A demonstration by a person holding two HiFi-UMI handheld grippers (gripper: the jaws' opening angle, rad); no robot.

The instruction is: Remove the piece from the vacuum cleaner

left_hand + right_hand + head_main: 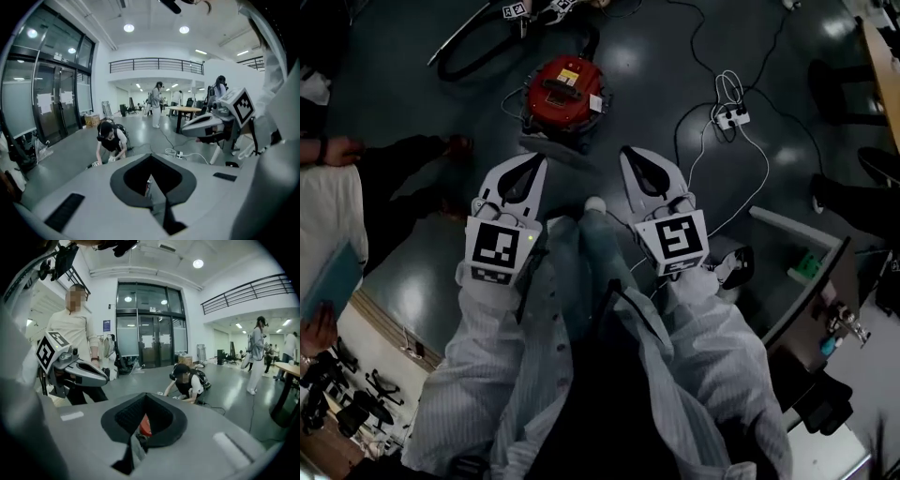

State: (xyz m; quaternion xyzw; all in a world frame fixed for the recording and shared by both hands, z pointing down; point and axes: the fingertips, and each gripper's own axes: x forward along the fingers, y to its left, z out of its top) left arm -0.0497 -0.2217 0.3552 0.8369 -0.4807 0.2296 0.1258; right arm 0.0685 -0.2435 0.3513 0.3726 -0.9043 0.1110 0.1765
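Head view: left gripper point(534, 159) and right gripper point(629, 153) both have their jaws closed together, gripping nothing. Red vacuum point(565, 89) sits on the floor point(394, 112) at 12 o'clock, apart from their tips.

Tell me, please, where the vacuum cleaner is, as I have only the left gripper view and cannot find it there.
Observer: The red vacuum cleaner sits on the floor just ahead of the left gripper and the right gripper, touching neither.
Operator: Is the right gripper holding anything?
Observer: No; its own view shows its jaws together with nothing between them.
Operator: Where does the hose lie?
Observer: The black hose curves over the floor beyond the vacuum cleaner, toward the left.
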